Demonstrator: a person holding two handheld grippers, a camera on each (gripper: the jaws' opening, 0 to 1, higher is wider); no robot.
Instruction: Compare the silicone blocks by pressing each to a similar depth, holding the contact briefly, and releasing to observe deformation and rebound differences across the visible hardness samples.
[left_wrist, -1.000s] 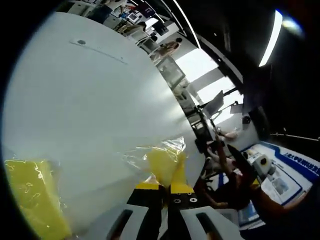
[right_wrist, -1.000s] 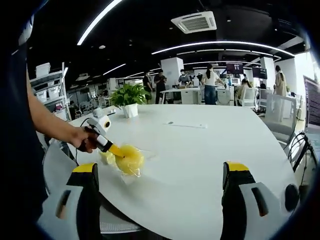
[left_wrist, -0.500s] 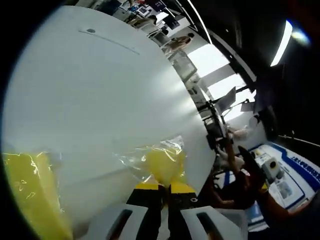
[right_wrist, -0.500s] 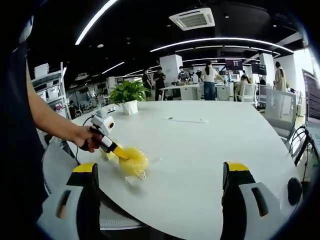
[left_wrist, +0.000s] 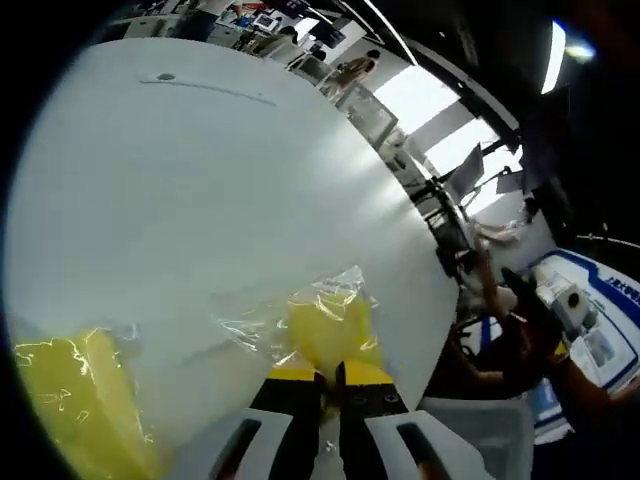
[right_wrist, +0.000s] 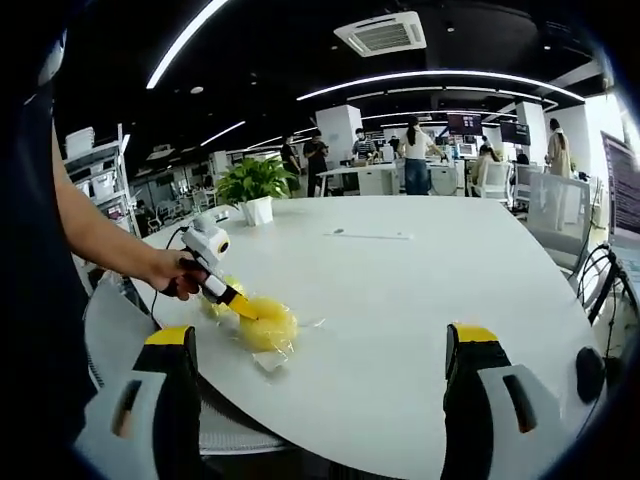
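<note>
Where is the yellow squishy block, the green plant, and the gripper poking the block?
yellow block (right_wrist: 268, 325), right gripper view, on its wrapped top.
plant (right_wrist: 255, 182), right gripper view, on its leaves.
left gripper (left_wrist: 330, 372), left gripper view, between its yellow tips, pressed on the block.

Right claw (right_wrist: 320, 375) jaws wide apart above white worktop (right_wrist: 420, 290) edge. Left claw (right_wrist: 240, 308), held by hand (right_wrist: 172, 277), presses bagged yellow silicone block (right_wrist: 268, 325). Potted plant (right_wrist: 255, 190) sits behind.

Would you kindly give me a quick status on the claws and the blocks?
Left claw shut, tips pressed into bagged yellow block on white table. Right claw open, held off. Second yellow block beside. Nothing in the way.
</note>
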